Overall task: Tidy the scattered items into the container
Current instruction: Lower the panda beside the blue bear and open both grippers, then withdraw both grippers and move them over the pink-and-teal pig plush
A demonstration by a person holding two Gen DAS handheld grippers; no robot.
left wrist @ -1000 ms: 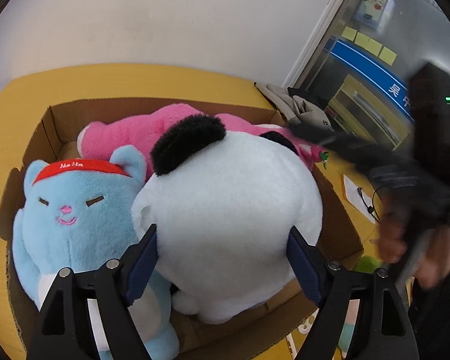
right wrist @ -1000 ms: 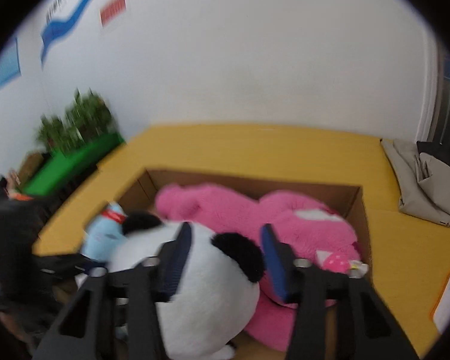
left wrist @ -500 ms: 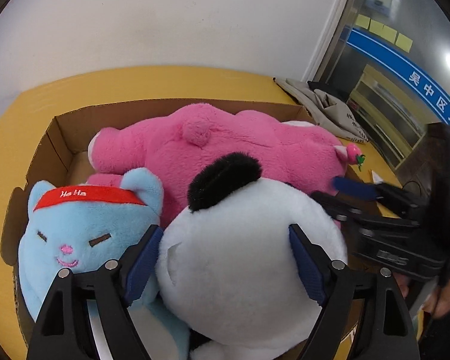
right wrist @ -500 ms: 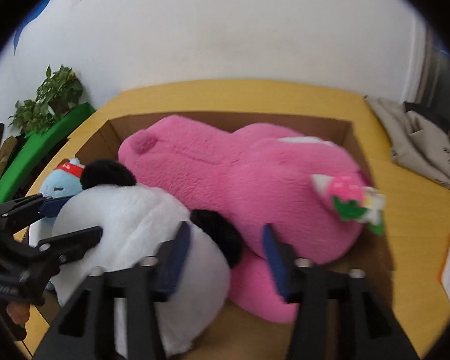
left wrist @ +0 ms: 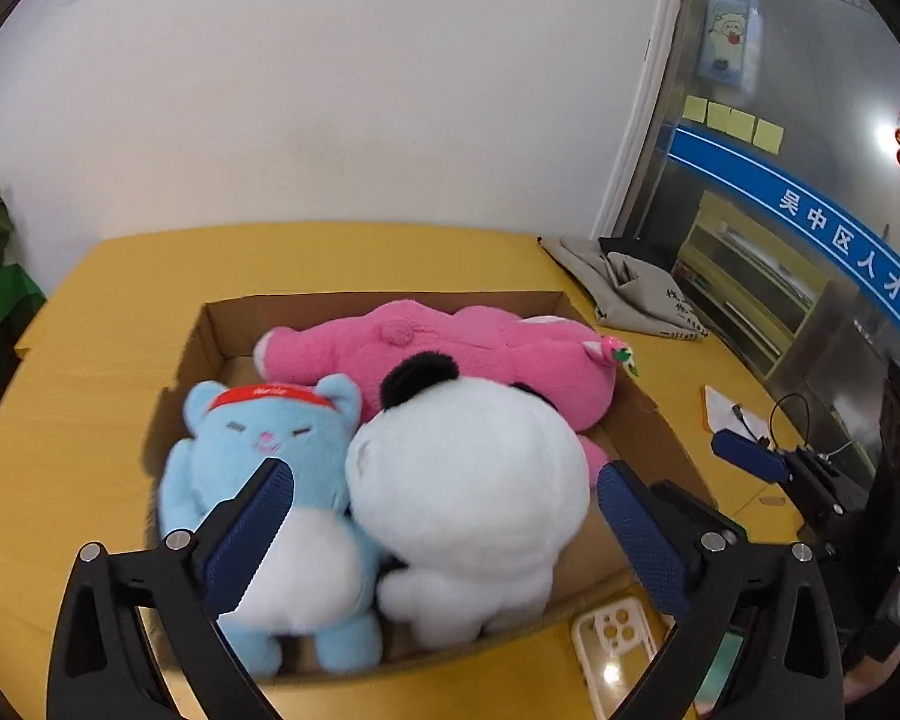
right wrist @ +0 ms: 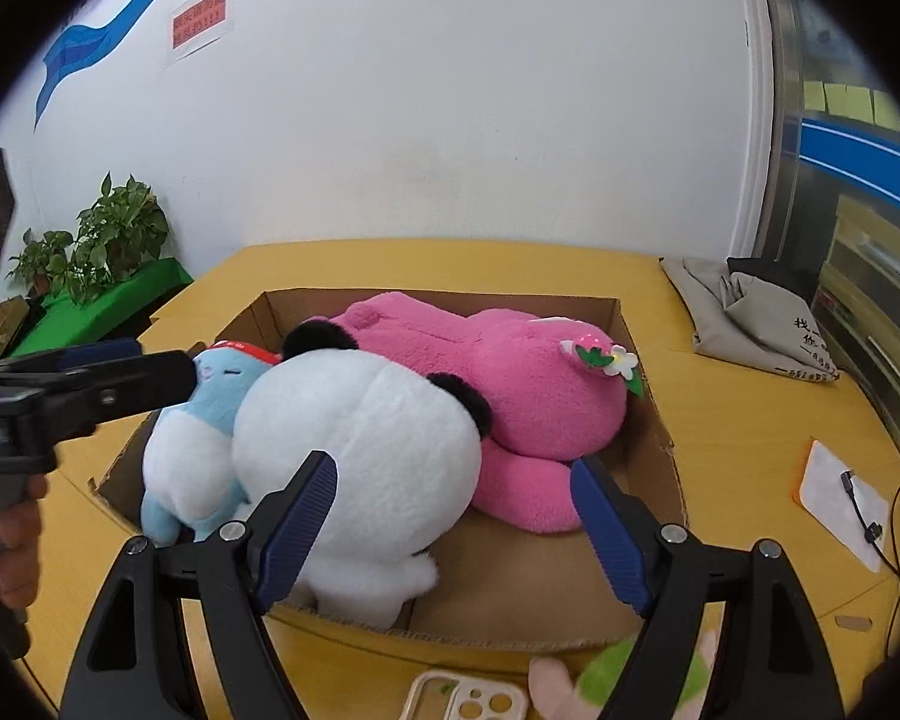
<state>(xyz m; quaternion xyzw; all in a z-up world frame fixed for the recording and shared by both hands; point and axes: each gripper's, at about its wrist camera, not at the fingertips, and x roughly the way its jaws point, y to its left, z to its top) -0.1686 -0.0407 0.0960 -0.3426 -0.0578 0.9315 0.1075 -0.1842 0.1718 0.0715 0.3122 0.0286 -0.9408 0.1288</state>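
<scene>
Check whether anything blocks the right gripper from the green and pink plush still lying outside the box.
Nothing visible does. The green and pink plush lies on the table at the box's near wall, just below the right gripper, whose opening jaws hold nothing. A phone case lies beside it.

Left gripper: two black skeletal fingers with triangular cut-outs, each fitted with a blue ribbed pad and fastened by silver screws. Right gripper: same black frame, blue ribbed pads, silver screws. From the right view, the left unit is seen as a black body with a dark grip, held in a hand. A dark sleeve is worn.
</scene>
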